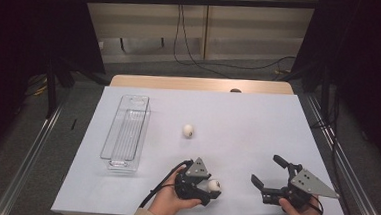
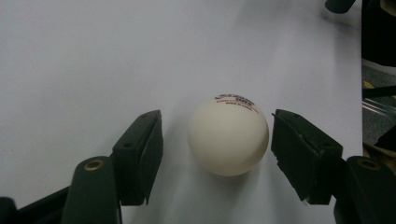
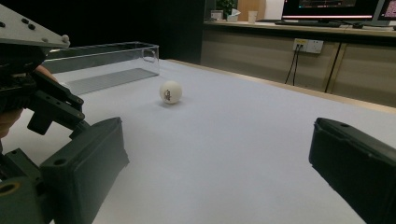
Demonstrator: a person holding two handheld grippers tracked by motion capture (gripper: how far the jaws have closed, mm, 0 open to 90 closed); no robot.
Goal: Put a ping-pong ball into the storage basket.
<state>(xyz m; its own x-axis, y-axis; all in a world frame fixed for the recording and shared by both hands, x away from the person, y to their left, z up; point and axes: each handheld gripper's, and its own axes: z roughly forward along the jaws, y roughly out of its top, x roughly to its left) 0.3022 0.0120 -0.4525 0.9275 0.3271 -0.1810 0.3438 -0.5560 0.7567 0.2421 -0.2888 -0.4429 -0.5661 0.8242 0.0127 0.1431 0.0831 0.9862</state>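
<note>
A white ping-pong ball [image 2: 229, 136] with small print on top lies on the white sheet between the jaws of my left gripper [image 2: 217, 120]. There is a clear gap at the left pad [image 2: 152, 154], while the right pad [image 2: 292, 149] stands very close to the ball. From above, this ball [image 1: 216, 185] sits at the tip of the left gripper [image 1: 212, 187] near the table's front edge. A second white ball [image 1: 188, 131] [image 3: 171, 92] rests alone mid-table. My right gripper [image 1: 267, 171] [image 3: 219, 158] stands wide open at the front right with nothing between its jaws.
A long clear plastic bin [image 1: 127, 133] [image 3: 107, 58] stands empty at the left of the white sheet [image 1: 257, 126]. The wooden table edge [image 1: 200, 84] runs along the back, with cables on the floor beyond. Dark curtains flank both sides.
</note>
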